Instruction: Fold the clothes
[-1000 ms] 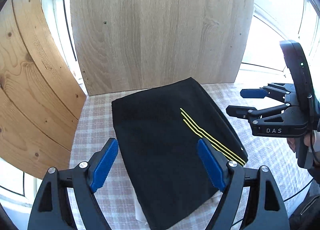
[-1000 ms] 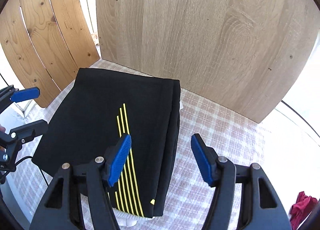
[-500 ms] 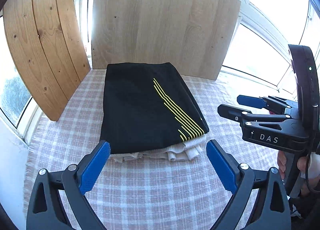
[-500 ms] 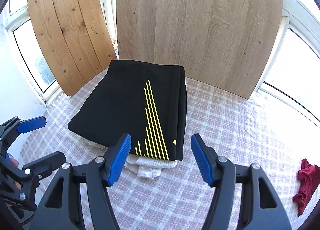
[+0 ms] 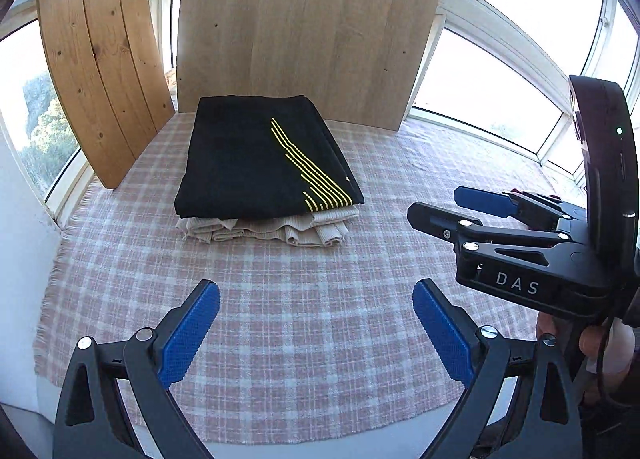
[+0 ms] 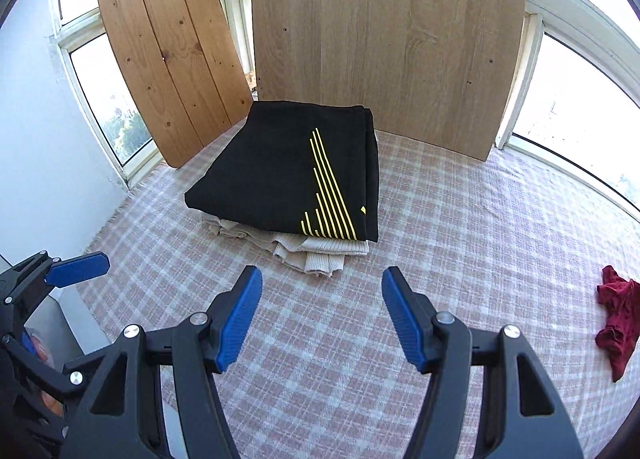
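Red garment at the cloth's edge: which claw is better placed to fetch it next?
Right, probably. The red garment lies crumpled off to the right claw's right side, unfolded; the left claw is farther. Both are open.

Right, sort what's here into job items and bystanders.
Job: black folded garment stacked on beige folded garment; crumpled red garment; left gripper; right gripper.
Bystanders: checked tablecloth; two wooden boards.
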The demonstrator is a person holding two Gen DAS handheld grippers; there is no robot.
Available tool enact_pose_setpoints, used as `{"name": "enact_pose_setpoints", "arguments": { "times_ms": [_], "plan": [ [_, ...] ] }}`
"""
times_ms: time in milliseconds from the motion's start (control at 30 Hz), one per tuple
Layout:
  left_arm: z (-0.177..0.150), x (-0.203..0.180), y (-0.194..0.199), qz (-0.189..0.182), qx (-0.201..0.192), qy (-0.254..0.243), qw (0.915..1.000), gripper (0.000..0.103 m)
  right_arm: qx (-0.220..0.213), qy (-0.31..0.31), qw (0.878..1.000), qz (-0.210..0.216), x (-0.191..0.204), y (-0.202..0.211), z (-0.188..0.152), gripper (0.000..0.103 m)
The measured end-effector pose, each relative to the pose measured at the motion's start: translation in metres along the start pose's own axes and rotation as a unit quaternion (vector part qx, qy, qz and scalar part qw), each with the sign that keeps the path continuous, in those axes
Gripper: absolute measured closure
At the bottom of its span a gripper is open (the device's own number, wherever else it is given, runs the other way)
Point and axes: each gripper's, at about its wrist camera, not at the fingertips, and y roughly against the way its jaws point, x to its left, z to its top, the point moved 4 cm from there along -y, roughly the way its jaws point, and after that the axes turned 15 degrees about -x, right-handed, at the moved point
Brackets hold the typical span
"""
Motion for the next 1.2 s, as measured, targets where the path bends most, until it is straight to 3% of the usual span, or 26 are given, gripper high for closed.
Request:
{"name": "enact_pose_setpoints", "arguments": {
  "times_ms": [300, 467, 700, 1200],
  "plan": [
    [-0.005, -0.002, 0.027, -0.001, -0.021, 0.028, 0.9994, 0.005, -0.003, -0.001, 1.0, 0.002, 0.006, 0.02, -0.009, 0.041],
    [-0.004, -0.003, 0.039, 0.03, -0.035, 0.009, 0.9989, 0.001, -0.006, 0.002, 1.0, 0.002, 0.009, 0.026, -0.01, 0.041],
    [-0.006, -0.001, 0.039, 0.041, -0.031, 0.014, 0.9986, 0.001, -0.005, 0.006, 1.0, 0.005, 0.012, 0.031, -0.012, 0.041],
    [-0.004, -0.004, 0.037, 0.023, -0.035, 0.004, 0.9991, 0.001, 0.009, 0.001, 1.0, 0.002, 0.011, 0.024, -0.015, 0.041]
  ]
}}
